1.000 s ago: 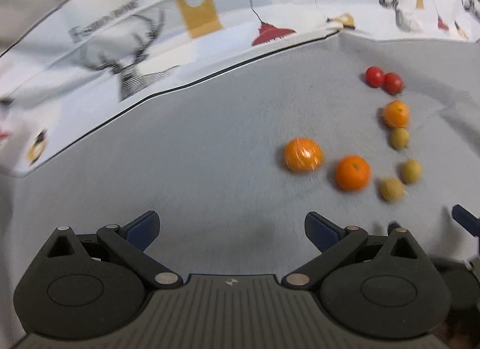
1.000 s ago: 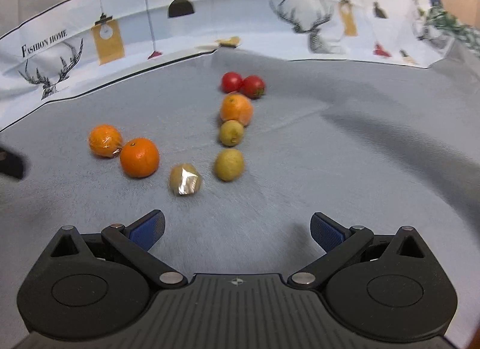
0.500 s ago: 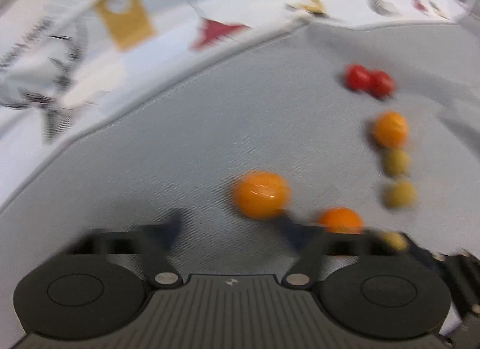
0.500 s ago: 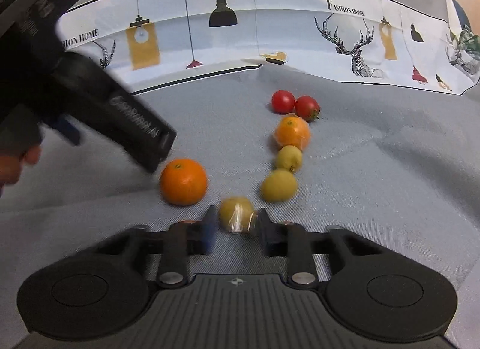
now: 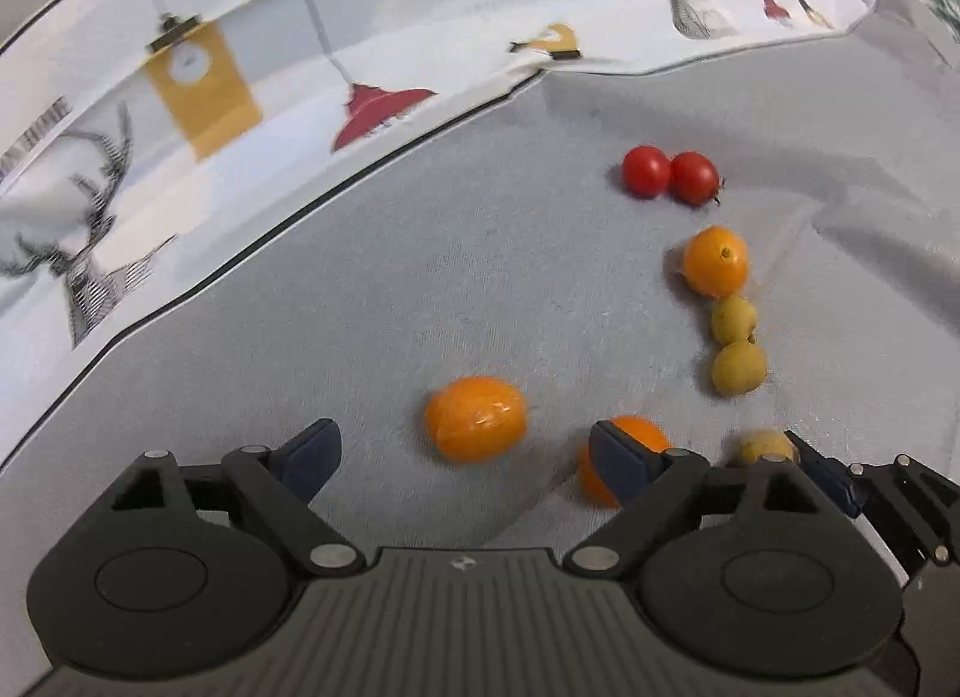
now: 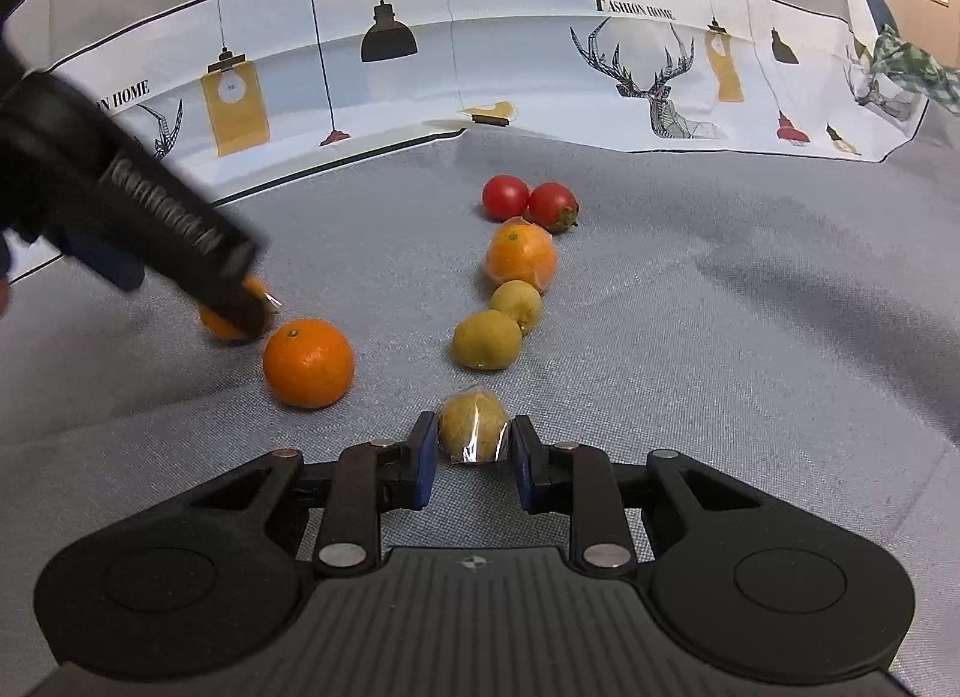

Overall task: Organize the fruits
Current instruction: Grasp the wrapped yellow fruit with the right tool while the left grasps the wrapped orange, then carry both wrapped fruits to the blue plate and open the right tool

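My left gripper (image 5: 462, 436) straddles a wrapped orange (image 5: 477, 418); its jaws are opening and the pads stand clear of the fruit. A plain orange (image 5: 636, 436) lies just behind the right finger. My right gripper (image 6: 473, 448) is shut on a wrapped yellow-green fruit (image 6: 473, 427) resting on the grey cloth (image 6: 720, 367). Farther off lie two yellow-green fruits (image 6: 486, 340), another wrapped orange (image 6: 521, 260) and two red tomatoes (image 6: 528, 199) in a row. In the right wrist view the left gripper (image 6: 150, 217) partly hides its wrapped orange (image 6: 231, 322), beside the plain orange (image 6: 309, 363).
A white printed cloth (image 6: 540, 67) with lamps and deer heads rises along the back of the grey cloth. The right gripper's body (image 5: 870, 487) sits close beside my left gripper, at the lower right of the left wrist view. Grey cloth stretches to the left (image 5: 300, 307).
The right gripper went from open to shut on the wrapped yellow-green fruit. The left gripper came in and down to the wrapped orange, which now lies between its jaws.
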`<state>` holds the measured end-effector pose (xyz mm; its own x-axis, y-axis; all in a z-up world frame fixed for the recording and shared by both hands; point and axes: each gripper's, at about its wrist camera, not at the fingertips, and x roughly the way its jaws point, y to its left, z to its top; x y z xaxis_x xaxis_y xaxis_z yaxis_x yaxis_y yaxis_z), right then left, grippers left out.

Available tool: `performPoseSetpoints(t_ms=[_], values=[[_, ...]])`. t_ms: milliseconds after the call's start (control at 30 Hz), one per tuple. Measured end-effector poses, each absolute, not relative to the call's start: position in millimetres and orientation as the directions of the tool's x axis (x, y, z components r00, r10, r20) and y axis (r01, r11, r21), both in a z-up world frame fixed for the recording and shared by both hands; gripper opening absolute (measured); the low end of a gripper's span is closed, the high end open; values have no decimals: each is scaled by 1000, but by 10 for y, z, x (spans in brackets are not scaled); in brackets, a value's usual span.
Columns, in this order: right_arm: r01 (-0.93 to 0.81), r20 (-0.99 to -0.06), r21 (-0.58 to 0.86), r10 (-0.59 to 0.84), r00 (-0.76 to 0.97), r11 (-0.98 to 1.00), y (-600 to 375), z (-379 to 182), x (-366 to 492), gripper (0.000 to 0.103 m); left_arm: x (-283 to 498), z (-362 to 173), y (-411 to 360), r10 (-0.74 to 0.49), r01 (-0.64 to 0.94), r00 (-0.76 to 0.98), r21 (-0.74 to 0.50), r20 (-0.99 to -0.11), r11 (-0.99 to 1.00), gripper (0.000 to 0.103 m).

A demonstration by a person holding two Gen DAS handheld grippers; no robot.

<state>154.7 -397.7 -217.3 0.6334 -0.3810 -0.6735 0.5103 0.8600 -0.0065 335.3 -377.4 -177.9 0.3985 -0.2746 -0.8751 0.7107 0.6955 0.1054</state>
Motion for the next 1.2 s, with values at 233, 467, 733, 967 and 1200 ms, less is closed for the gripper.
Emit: performPoseSetpoints(t_ms=[233,467,733,967,1200], values=[[497,-664,-13,-380,644,868,-3986,-2192,1570,27,3653,-1906,-3858,-263,656,321,13,-910,755,48],[496,-660,-18,-383,646,868,-3982,-2192,1568,27,3583,-1950,-3785,-237,647,366,63,-900,760,43],[535,-623,6,-415,663,845,-4080,-2130,1478,27,3121,-1525,-3294,-223,564,418,59,-881,824,42],[552,-623,-14,-439,648,834,-3924,-1755,1148,27,2060,-936,-2281,-228,467,394,-20,-890,884,42],[343,-623,94,-214,753,935,-3151,-969,355,27,1061,-437,-1334,-220,407,406,-40,-887,913,42]])
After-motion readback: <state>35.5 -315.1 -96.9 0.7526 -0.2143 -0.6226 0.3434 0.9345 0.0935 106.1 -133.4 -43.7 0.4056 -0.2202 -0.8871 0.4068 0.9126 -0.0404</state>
